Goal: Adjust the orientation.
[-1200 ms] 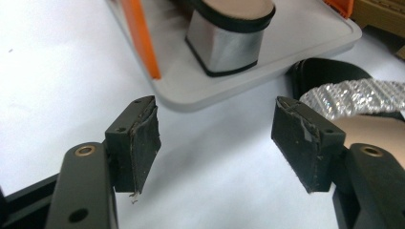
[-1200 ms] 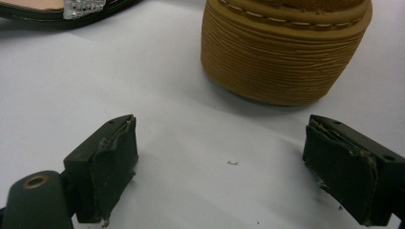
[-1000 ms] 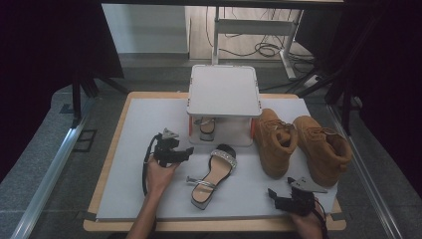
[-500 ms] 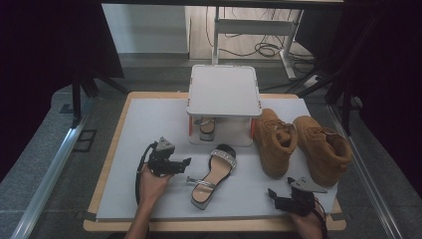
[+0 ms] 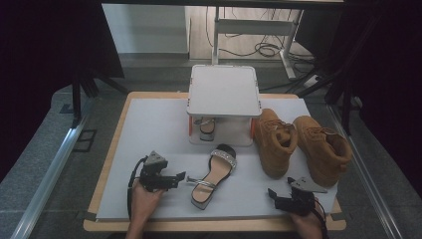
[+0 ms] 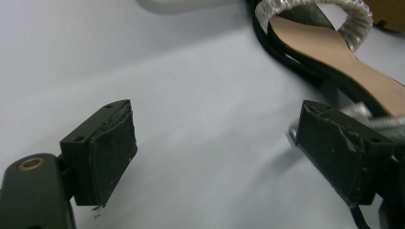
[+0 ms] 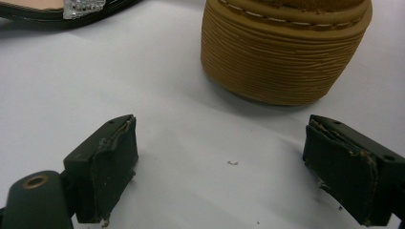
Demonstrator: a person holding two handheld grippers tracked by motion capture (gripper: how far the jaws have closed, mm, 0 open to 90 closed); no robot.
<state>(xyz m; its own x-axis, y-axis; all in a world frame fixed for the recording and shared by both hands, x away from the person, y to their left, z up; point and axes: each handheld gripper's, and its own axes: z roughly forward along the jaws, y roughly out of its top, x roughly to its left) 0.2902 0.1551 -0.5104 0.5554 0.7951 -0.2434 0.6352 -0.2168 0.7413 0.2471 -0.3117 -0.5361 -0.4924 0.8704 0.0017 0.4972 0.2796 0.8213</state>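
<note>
Two grippers: I have one in each hand, both low at the near edge of the white mat (image 5: 149, 129).
Left hand (image 5: 142, 199): it comes in from the bottom, palm around the left gripper (image 5: 185, 177), which lies level and points right at the sandal (image 5: 213, 175).
Left claw: wide, and its jaws have just been opening; nothing between the pads.
Sandal: flat on the mat, heel end just beside the left gripper's tips, toe toward the white stand (image 5: 224, 92).
Left gripper view: I see the sandal (image 6: 334, 57) close up, tan insole and silver strap, with its heel strap right behind the right-hand jaw; whether they touch I cannot tell.
Second sandal (image 5: 206, 125): tucked under the stand in the high view.
Boots: two tan boots (image 5: 303, 144) stand right of the stand.
Right hand (image 5: 308, 224): at the bottom edge, holding the right gripper (image 5: 271, 193) level, pointing left.
Right claw: wide, empty.
Right gripper view: I see a ribbed tan boot sole (image 7: 284, 52) ahead, beyond the pads.
</note>
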